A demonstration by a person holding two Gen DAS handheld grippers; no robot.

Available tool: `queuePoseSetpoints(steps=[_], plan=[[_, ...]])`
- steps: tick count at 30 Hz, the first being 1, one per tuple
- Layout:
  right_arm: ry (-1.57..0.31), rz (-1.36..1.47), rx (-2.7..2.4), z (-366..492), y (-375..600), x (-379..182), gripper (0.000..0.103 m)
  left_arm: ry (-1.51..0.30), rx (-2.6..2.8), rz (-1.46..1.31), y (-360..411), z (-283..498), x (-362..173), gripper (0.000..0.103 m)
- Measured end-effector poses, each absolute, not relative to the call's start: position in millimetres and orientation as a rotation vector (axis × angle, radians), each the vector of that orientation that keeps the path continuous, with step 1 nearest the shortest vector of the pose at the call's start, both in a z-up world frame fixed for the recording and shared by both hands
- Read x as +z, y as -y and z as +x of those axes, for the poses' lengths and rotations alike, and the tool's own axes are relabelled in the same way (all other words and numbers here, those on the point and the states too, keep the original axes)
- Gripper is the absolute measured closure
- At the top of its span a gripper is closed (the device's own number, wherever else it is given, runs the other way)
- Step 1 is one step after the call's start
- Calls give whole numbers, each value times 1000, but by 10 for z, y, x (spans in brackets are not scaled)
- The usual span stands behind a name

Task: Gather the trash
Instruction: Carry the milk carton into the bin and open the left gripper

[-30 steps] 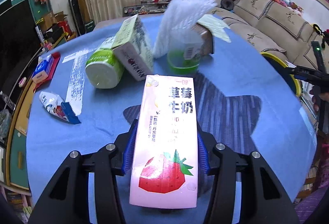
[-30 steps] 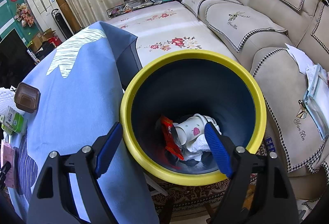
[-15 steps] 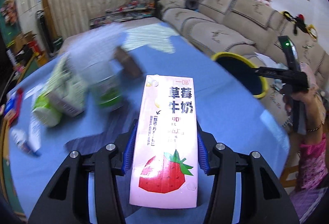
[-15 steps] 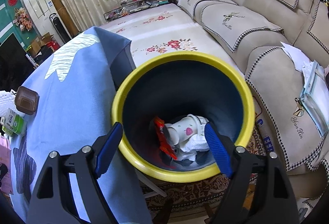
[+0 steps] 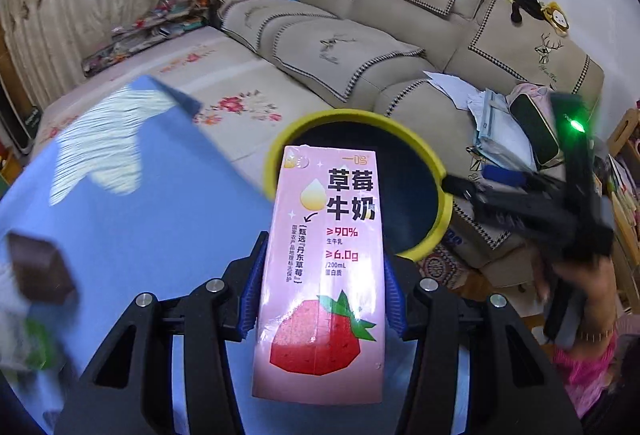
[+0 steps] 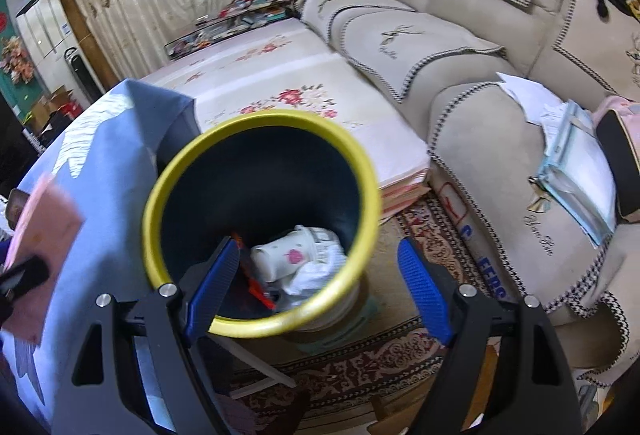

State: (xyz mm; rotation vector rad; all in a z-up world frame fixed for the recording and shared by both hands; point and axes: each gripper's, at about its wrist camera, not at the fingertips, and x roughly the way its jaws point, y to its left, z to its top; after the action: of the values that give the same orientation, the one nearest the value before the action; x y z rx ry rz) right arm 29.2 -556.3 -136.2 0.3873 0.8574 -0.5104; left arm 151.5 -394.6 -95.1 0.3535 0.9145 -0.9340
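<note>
My left gripper is shut on a pink strawberry milk carton, held upright between the blue pads. The carton's top overlaps the near rim of a yellow-rimmed dark bin beside the blue-clothed table. In the right wrist view the same bin holds a white paper cup, crumpled paper and a red wrapper. My right gripper stands open over the bin's right side, with nothing between its fingers. The pink carton shows blurred at the left edge.
A beige sofa with papers and a pouch runs along the right. A floral mat and a patterned rug lie around the bin. A brown box and a green item sit blurred on the table's left.
My left gripper has swung right with the carton, from over the cluttered table to the bin's edge. The right gripper has drifted right, so the bin now sits left of its centre.
</note>
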Motion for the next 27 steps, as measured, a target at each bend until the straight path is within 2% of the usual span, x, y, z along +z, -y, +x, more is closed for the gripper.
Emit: queuePoseSetpoints(steps=[10,11,12,13,17,23,27], plan=[[-865,421,-566,99,5850,-1465,25,-1046,-916,292,4861,1896,-1349,53],[-868,425,-569,98,5861,-1481,25,-1051,-907,277,4897,1935,-1378,49],[-870,428,-570,104,5861,-1486,25,-1052,-895,266,4917,1967,-1405,39],[-872,429,-570,102,5847,-1498,25,-1046,-881,253,4910,1985,-1404,35],[-877,416,-555,143,5754,-1492,25,-986,-877,188,4608,1996,-1263,27],[-876,390,-527,249,5608,-1445,25,-748,-802,125,3582,1726,-891,12],[-879,366,-518,339,5489,-1397,25,-674,-714,87,2752,1649,-795,10]])
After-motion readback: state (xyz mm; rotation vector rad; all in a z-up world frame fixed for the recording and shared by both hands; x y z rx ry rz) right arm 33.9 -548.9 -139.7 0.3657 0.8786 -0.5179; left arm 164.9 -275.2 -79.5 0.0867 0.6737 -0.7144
